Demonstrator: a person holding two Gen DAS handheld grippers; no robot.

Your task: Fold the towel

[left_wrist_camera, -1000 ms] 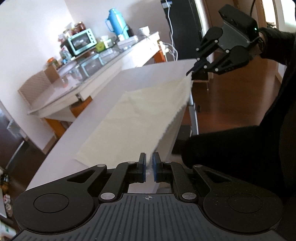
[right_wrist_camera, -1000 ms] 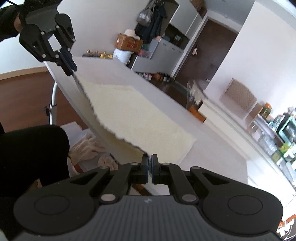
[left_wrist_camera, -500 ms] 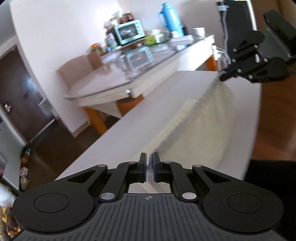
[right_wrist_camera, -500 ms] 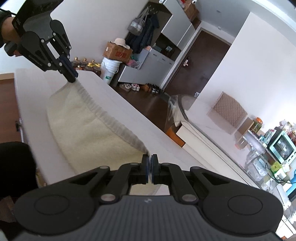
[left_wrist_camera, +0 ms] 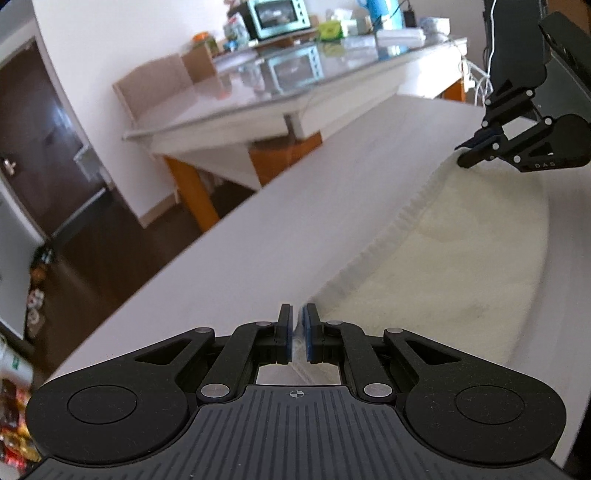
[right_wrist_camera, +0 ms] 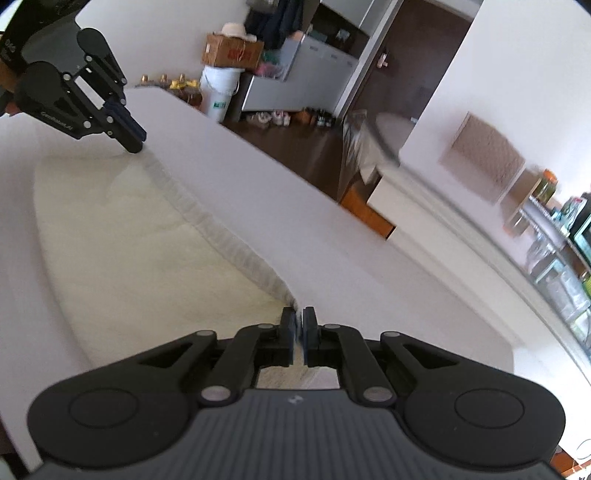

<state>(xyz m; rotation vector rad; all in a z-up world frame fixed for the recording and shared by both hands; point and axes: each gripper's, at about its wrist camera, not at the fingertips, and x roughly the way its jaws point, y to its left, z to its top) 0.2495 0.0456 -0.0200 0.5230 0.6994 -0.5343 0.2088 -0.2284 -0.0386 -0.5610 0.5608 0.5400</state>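
Note:
A cream towel [left_wrist_camera: 450, 258] lies folded over itself on the white table [left_wrist_camera: 295, 206], its fringed edge running between my two grippers. My left gripper [left_wrist_camera: 298, 332] is shut on one corner of the towel, low over the table. My right gripper [left_wrist_camera: 467, 155] shows at the far right of the left wrist view, shut on the other corner. In the right wrist view the right gripper [right_wrist_camera: 299, 328] pinches the towel [right_wrist_camera: 129, 251] and the left gripper [right_wrist_camera: 135, 144] holds the far corner on the table [right_wrist_camera: 332, 251].
A second table [left_wrist_camera: 295, 92] with a toaster oven [left_wrist_camera: 277, 16] and bottles stands beyond the white table. A dark door [left_wrist_camera: 37, 147] is at left. Boxes, a bucket [right_wrist_camera: 218, 92] and cabinets stand across the room.
Both grippers have carried the near edge of the towel up and across the table, then down, folding it over. The towel now lies doubled with both held corners near the table surface.

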